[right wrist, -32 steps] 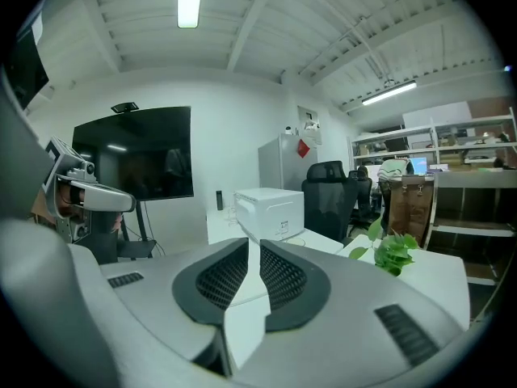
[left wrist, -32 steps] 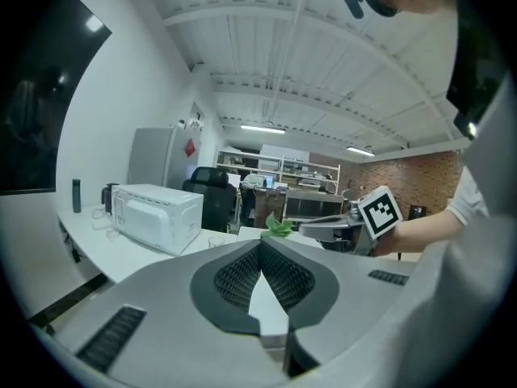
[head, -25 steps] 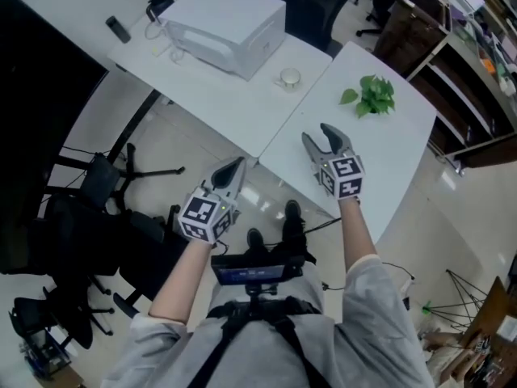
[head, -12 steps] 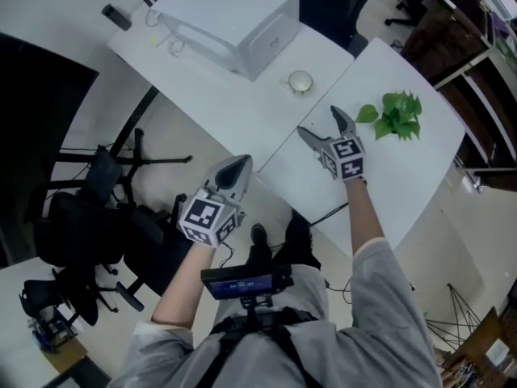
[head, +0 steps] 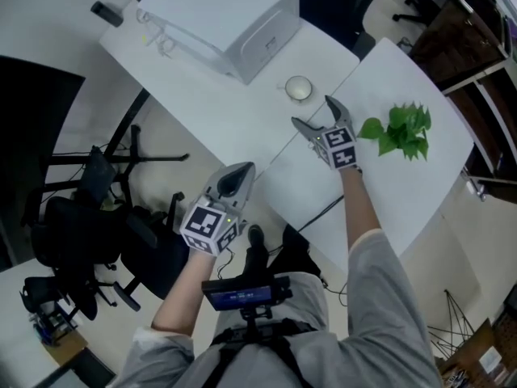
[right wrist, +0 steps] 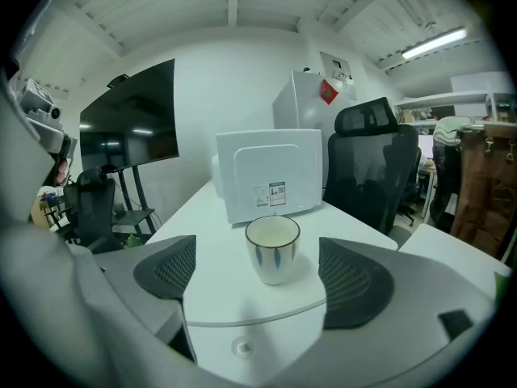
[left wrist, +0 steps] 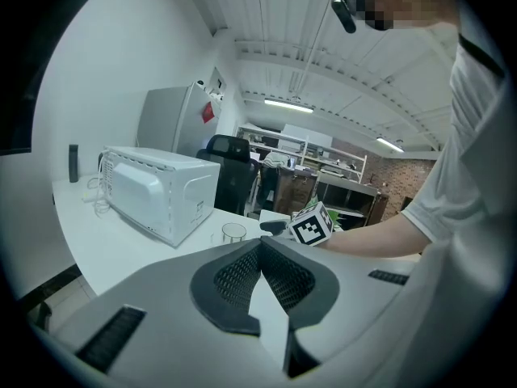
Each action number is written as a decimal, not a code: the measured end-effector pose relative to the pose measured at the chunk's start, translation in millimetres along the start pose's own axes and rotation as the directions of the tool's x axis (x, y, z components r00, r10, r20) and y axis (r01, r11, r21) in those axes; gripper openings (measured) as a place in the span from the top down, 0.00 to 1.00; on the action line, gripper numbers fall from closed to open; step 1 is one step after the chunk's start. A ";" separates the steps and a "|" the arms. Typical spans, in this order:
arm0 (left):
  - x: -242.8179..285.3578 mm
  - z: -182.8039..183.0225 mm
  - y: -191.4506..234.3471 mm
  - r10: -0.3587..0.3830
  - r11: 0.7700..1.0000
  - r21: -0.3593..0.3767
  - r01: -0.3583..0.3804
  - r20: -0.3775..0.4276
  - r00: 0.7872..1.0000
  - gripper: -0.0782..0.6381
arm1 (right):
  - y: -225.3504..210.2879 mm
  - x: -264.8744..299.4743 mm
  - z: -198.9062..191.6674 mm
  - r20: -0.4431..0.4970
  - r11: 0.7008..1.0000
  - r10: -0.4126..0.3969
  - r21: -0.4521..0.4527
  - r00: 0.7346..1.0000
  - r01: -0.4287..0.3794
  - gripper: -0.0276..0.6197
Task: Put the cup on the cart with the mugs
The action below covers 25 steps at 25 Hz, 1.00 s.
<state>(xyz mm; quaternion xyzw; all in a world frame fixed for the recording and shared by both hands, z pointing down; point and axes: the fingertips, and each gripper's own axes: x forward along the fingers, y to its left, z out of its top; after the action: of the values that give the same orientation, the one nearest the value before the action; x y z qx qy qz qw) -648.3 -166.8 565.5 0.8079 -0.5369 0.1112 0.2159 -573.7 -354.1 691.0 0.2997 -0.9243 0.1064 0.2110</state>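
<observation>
Below the head camera, a white cup (head: 299,88) stands upright on the white table (head: 202,95), near the corner of a white microwave (head: 218,14) and close to the seam with a second tabletop (head: 404,192), where a leafy green sprig (head: 400,132) lies. The right gripper (head: 313,111) reaches over that seam with its jaws spread, the tips just short of the cup. The left gripper (head: 236,178) hangs off the table edge above the floor (head: 186,144), well apart from the cup. Along the left gripper view, its two dark pads (left wrist: 234,277) meet at the tips, clenched on nothing, and the cup shows small beyond them beside the right gripper's marker cube (left wrist: 311,223). Along the right gripper view, the jaws have just been opening and stand wide, released. The cup, cream inside with dark leaf-shaped marks on its side, sits on the table in the gap between them, touched by neither.
</observation>
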 end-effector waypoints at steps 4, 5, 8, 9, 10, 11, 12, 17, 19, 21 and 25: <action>13.2 -1.6 7.7 0.013 1.000 -0.011 -0.013 -0.007 1.000 0.89 | -14.6 22.3 -4.6 0.007 1.000 0.000 -0.002 1.000 0.000 0.24; 16.3 -2.2 9.5 0.014 1.000 -0.015 -0.014 -0.010 1.000 0.89 | -16.3 27.6 -4.9 0.011 1.000 0.006 -0.005 1.000 -0.006 0.24; 25.3 -6.9 12.8 0.013 1.000 -0.025 -0.013 -0.022 1.000 0.89 | -17.0 41.4 -6.3 0.020 0.999 0.036 -0.018 0.999 -0.035 0.24; 27.5 -9.1 13.6 0.015 1.000 -0.027 -0.016 -0.027 1.000 0.89 | -16.6 45.2 -6.7 0.022 0.999 0.045 -0.023 0.999 -0.044 0.24; 29.2 -11.2 14.4 0.018 0.999 -0.028 -0.019 -0.032 0.999 0.89 | -16.2 48.5 -6.4 0.024 0.998 0.050 -0.026 0.998 -0.050 0.24; 30.5 -13.1 15.0 0.020 0.999 -0.031 -0.021 -0.035 0.999 0.89 | -16.2 51.2 -5.2 0.028 0.998 0.052 -0.027 0.998 -0.051 0.24; 31.6 -14.8 15.7 0.021 0.999 -0.035 -0.022 -0.037 0.999 0.89 | -16.8 53.6 -3.0 0.035 0.998 0.050 -0.026 0.998 -0.049 0.24; 35.3 -21.3 22.8 0.036 0.998 -0.058 -0.038 -0.047 0.998 0.89 | -22.8 65.6 1.8 0.059 0.998 0.055 -0.022 0.997 -0.054 0.24; 36.4 -20.9 24.5 0.042 0.997 -0.064 -0.045 -0.047 0.998 0.89 | -24.0 69.0 2.9 0.061 0.998 0.059 -0.030 0.996 -0.057 0.24; 37.9 -19.0 25.4 0.043 0.997 -0.069 -0.046 -0.044 0.998 0.89 | -23.0 71.5 7.6 0.075 0.998 0.064 -0.031 0.995 -0.062 0.24; 39.1 -18.9 29.6 0.056 0.996 -0.074 -0.059 -0.037 0.998 0.89 | -19.0 77.8 10.2 0.079 0.997 0.076 -0.036 0.994 -0.074 0.24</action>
<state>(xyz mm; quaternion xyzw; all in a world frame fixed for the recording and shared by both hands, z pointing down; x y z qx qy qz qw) -658.8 -199.8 605.0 0.7814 -0.5600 0.1113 0.2520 -622.5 -412.1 718.6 0.2653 -0.9443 0.0866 0.1743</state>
